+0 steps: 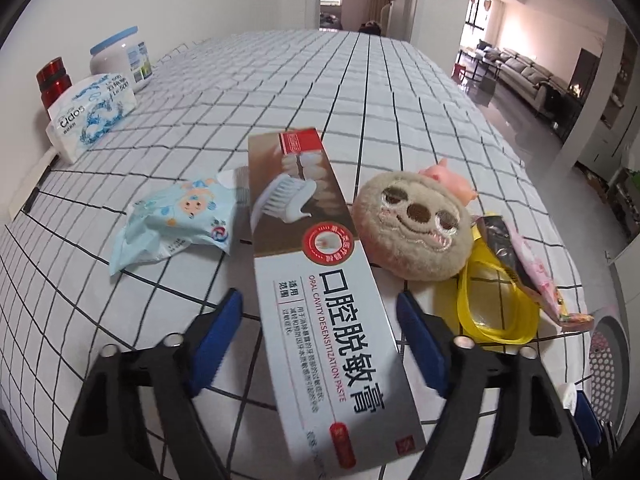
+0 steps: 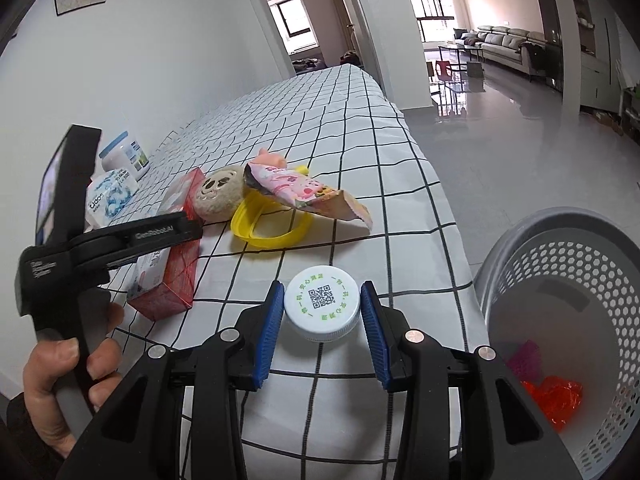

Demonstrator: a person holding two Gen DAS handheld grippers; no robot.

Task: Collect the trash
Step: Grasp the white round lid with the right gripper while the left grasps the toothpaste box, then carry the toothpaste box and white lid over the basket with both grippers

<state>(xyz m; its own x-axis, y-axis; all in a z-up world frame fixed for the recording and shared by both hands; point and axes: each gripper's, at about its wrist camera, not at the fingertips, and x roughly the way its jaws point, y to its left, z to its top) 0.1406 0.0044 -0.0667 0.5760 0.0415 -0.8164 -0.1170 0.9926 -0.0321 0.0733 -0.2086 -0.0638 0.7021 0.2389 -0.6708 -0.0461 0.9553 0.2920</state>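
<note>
Beside counter (image 2: pixel 360 128), basket (image 2: pixel 560 232) holds 2 scraps; right claw (image 2: pixel 322 310) grips cap (image 2: pixel 320 304); left claw (image 1: pixel 320 332) open, straddling toothpaste box (image 1: pixel 320 280); wrappers (image 2: pixel 304 192) remain.

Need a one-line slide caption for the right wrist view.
Right tool grips a white cap above the checked table, beside the grey basket.

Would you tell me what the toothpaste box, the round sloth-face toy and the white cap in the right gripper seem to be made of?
Toothpaste box: printed cardboard, probably with a slight sheen; flat faces and crisp folded edges.
Sloth-face toy: plush fabric, matte and fuzzy, with a stitched face.
White cap: most likely hard plastic, smooth on top with a ribbed rim, clamped in the right gripper.
</note>
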